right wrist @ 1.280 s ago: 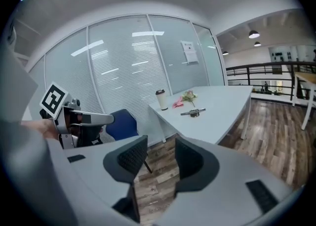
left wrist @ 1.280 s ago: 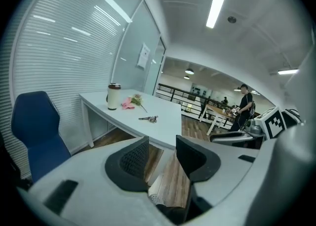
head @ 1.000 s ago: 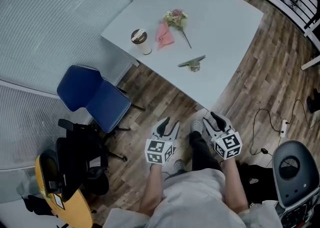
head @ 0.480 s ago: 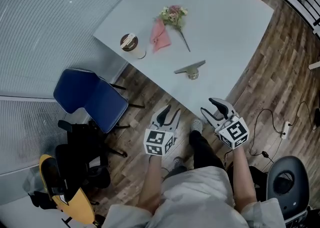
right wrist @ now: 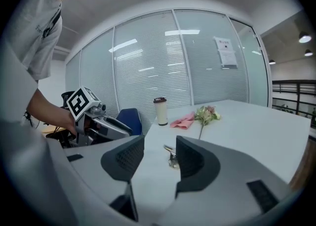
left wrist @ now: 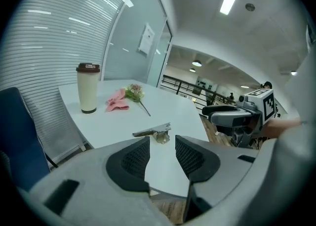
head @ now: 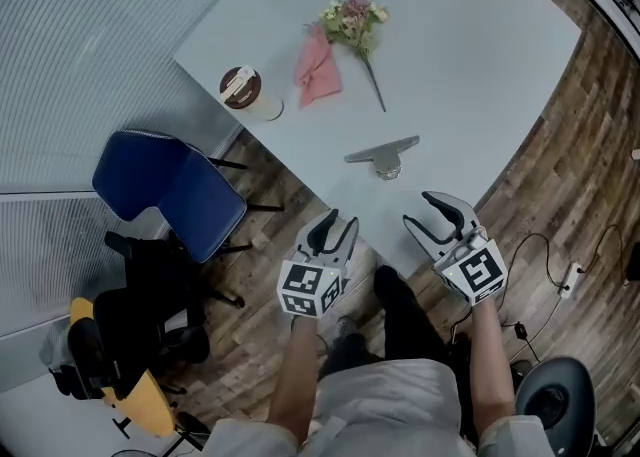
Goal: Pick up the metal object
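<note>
The metal object [head: 383,155], a flat grey bar with a round knob under it, lies on the white table [head: 480,65] near its front edge. Both grippers hover over the floor just short of that edge. My left gripper [head: 333,228] is open and empty, and past its jaws the metal object [left wrist: 154,132] shows ahead. My right gripper [head: 420,208] is open too; its jaws have just been opening with nothing between them. The metal object [right wrist: 171,157] sits partly hidden behind the right jaw in the right gripper view.
Farther back on the table stand a lidded paper cup [head: 243,91], a pink napkin [head: 317,70] and a flower sprig [head: 352,23]. A blue chair [head: 170,190] is at the table's left side. A cable [head: 545,265] runs over the wooden floor at the right.
Both grippers have come forward toward the table's front edge. The right jaws stand wider apart than before.
</note>
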Action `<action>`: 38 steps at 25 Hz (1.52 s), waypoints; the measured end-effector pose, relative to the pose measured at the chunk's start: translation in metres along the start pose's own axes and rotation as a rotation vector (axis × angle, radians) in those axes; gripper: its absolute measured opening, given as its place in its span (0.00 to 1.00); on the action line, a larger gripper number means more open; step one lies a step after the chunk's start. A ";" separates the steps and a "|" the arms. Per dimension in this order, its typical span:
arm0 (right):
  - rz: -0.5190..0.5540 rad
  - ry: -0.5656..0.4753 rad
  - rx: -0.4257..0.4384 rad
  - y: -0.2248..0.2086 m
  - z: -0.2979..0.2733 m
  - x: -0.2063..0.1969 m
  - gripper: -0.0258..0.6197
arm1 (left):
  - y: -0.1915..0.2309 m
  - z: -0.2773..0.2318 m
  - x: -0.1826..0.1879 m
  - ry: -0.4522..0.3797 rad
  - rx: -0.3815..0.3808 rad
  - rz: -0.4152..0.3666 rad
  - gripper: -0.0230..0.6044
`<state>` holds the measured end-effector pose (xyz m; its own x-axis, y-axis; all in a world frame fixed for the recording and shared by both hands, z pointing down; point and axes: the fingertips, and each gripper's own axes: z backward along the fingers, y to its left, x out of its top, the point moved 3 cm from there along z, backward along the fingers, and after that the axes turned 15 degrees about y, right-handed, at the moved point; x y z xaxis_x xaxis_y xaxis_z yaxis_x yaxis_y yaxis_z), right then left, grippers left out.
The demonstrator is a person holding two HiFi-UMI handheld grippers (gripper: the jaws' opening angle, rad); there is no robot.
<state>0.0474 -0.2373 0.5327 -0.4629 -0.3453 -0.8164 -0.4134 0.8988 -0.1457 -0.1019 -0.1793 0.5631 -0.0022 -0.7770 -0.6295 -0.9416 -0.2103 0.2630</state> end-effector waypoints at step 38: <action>0.641 0.326 -0.240 -0.050 -0.132 -0.037 0.20 | 0.025 -0.081 -0.040 -0.023 -0.047 -0.105 0.29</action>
<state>-0.0182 -0.3050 0.6434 -0.8631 0.1288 -0.4883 -0.1277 0.8799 0.4577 -0.0977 -0.2011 0.6541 0.0878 -0.7355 -0.6719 -0.9203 -0.3180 0.2278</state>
